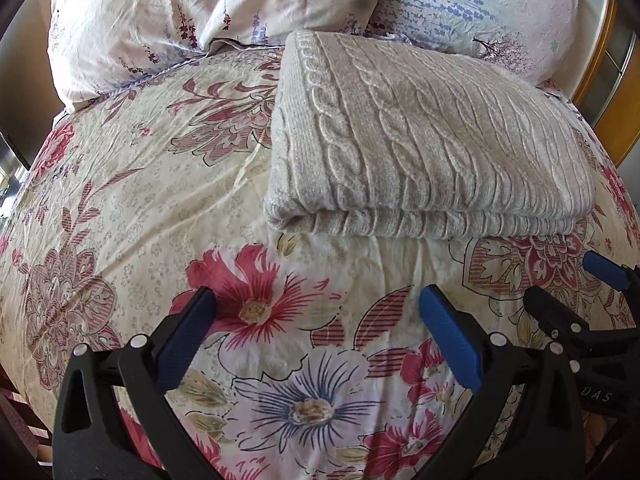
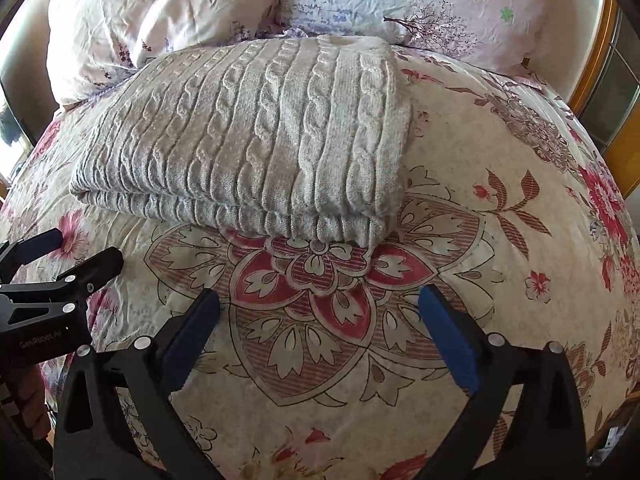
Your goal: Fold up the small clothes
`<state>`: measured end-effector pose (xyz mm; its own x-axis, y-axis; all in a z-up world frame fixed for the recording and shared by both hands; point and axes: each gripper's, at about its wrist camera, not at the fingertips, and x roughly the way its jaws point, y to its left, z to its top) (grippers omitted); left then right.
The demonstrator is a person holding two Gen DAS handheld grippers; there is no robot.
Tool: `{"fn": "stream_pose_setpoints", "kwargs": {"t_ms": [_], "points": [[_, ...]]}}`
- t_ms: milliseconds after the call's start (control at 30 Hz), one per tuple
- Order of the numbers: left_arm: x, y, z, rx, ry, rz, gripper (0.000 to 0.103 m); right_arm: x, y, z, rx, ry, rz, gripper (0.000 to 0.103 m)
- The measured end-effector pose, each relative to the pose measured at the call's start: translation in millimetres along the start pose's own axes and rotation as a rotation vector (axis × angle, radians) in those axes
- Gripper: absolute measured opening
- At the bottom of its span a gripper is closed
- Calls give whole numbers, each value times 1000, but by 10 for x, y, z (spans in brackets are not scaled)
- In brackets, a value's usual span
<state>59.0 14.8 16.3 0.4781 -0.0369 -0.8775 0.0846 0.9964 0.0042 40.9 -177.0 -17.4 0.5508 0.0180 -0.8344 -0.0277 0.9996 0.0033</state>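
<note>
cable-knit sweater (image 1: 432, 136), grey, lying folded on the floral bedspread (image 1: 132, 200) just near two pillows (image 1: 192, 4); left gripper (image 1: 316, 300) and right gripper (image 2: 320, 298) hovering nearer, side by side, both gaping wide, gripping nothing.

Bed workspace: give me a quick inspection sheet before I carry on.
Surface: cream floral bedspread, wrinkled.
Job's things: grey cable-knit sweater, folded into a rectangle, lying flat.
Clutter: two floral pillows behind the sweater.
Grippers: left hand-held gripper and right hand-held gripper both open, empty, short of the sweater.
Cables: nothing seen.
Surroundings: yellow wooden frame at right.
</note>
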Motion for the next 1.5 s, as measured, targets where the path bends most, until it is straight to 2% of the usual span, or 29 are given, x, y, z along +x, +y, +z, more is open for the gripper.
{"fn": "stream_pose_setpoints", "kwargs": {"t_ms": [333,733,1500], "points": [[-21,-9,-25,-1,-22,2,101,-22,-16,-52,46,-59,-23,102],[-48,-11,-104,7,-99,0,101,-36,-20,-93,58,-98,-32,102],[-53,-11,-111,4,-106,3,101,-37,-24,-107,58,-105,-32,102]]}}
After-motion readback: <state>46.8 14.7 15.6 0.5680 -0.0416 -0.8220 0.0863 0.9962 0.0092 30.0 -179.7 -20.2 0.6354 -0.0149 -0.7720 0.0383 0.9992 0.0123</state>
